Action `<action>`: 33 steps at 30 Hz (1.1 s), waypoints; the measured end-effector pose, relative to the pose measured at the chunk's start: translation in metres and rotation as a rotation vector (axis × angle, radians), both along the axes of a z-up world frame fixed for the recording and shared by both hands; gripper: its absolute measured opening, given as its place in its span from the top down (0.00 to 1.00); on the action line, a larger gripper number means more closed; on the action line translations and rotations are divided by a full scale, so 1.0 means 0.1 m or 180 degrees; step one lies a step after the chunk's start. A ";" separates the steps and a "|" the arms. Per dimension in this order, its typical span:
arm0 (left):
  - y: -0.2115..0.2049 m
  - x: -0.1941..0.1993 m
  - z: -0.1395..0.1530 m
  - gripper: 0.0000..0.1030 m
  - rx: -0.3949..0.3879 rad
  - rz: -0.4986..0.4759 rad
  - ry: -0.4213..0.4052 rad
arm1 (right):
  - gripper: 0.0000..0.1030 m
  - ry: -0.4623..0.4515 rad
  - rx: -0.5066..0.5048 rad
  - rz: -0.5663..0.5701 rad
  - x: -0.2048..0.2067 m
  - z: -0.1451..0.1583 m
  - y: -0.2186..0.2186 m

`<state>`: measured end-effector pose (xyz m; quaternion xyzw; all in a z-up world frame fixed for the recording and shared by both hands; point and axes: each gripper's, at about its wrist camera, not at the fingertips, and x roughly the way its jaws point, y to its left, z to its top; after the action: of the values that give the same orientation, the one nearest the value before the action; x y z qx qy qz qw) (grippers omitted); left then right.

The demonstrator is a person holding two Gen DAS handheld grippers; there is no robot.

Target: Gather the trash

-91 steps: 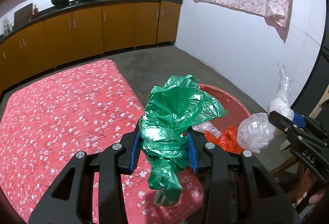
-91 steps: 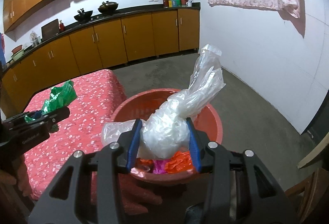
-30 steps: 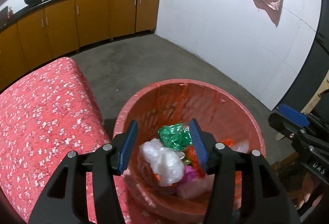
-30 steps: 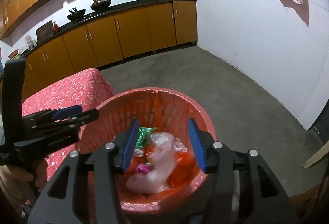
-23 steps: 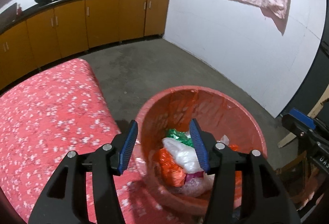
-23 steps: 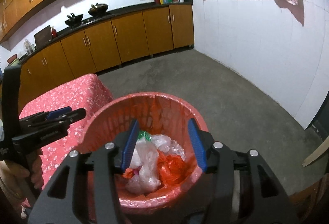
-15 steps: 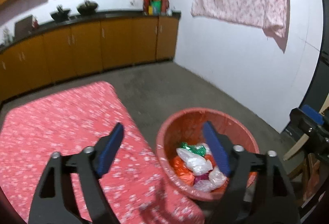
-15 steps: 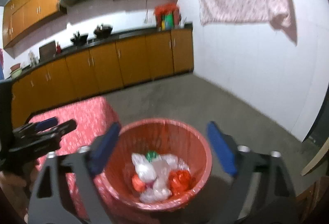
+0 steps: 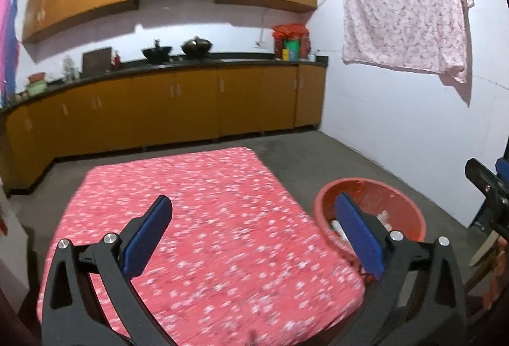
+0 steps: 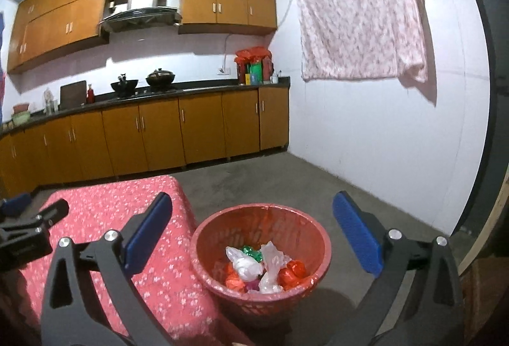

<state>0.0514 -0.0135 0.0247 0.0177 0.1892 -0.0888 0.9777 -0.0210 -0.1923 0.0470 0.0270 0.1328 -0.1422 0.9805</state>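
Note:
A red plastic basket [image 10: 296, 228] stands on the floor beside the table and holds crumpled bags: white [image 10: 246, 263], green [image 10: 251, 251] and orange [image 10: 294, 271]. My right gripper [image 10: 253, 226] is wide open and empty, raised above and behind the basket. My left gripper [image 9: 253, 230] is wide open and empty above the red flowered tablecloth [image 9: 197, 212]; the basket [image 9: 394, 203] lies to its right, partly behind one finger. The left gripper also shows at the left edge of the right wrist view [image 10: 31, 218].
Orange kitchen cabinets [image 10: 178, 129] with a dark counter and pots run along the far wall. A pink flowered cloth [image 10: 359, 12] hangs on the white right wall. Grey concrete floor [image 10: 261, 177] surrounds the basket. Wooden furniture [image 9: 486, 257] stands at the right.
Both grippers let their bags fall into the basket, then opened wide and drew up and back. The left view has swung to the table.

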 end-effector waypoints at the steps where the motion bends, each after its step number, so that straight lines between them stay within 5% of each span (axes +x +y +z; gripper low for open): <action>1: 0.03 -0.05 -0.01 0.02 0.0019 0.0023 -0.0023 | 0.04 0.0010 -0.0028 0.0044 -0.03 -0.01 0.05; 16: 0.22 -0.53 -0.08 0.02 0.0234 0.0213 -0.0259 | 0.04 0.0211 -0.0107 0.0189 -0.39 -0.30 0.47; 33: 0.27 -0.59 -0.24 0.02 0.0184 0.0178 -0.0130 | 0.04 0.0236 -0.0120 0.0189 -0.46 -0.37 0.55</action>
<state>-0.0075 0.0133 0.0011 0.0425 0.1721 -0.0555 0.9826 -0.0672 -0.1374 0.0099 -0.0007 0.1671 -0.1164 0.9791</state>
